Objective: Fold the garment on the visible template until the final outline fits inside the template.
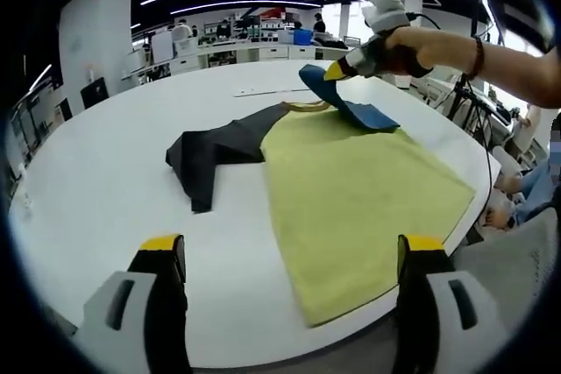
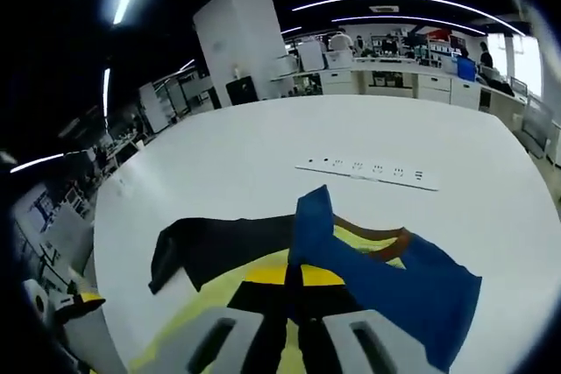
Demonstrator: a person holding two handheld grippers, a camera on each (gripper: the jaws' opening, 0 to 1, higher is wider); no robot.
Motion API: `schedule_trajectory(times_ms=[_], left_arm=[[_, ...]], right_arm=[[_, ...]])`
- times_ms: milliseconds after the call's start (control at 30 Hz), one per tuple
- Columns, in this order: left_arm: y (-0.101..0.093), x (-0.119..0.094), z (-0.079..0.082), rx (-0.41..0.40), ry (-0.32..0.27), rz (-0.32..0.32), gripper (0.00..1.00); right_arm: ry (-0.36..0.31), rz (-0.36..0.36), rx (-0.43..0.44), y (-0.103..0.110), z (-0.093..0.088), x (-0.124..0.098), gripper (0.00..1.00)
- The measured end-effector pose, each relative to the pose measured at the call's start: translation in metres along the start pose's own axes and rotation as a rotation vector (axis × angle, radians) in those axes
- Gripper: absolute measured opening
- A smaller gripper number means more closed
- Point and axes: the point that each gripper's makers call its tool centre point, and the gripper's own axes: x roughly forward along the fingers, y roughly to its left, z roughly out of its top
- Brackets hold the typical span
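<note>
White table (image 1: 105,181) bears a yellow-green garment (image 1: 368,199) (black sleeve); right gripper (image 2: 294,291) pinches its blue sleeve (image 2: 412,291), left gripper (image 1: 294,256) gapes.

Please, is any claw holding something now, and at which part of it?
The right claw is shut on the blue sleeve of the shirt, pinching its end and lifting it. The left claw is open and holds nothing.

- No text, label, brand, number or sign can be read in either view.
- The garment (image 1: 351,190) shows plain yellow-green, black and blue cloth with no print.
- The power strip (image 2: 366,172) on the table (image 2: 263,146) may carry markings, but it is too small and blurred to tell.
</note>
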Motion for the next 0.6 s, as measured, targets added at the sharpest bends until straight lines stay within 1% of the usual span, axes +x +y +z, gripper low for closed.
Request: schedule_trajectory(times_ms=[133,333,600], left_arm=[[0.000,0.000,-0.003,0.000,0.008,0.001,0.98],[0.004,0.000,-0.005,-0.011,0.011,0.012,0.98],[0.007,0.000,-0.006,-0.018,0.010,0.015,0.98]], right_arm=[[0.013,0.010,-0.024,0.007,-0.004,0.004,0.00],[0.055,0.006,-0.080,0.014,-0.020,0.014,0.00],[0.076,0.004,-0.073,0.020,-0.033,0.027,0.00]])
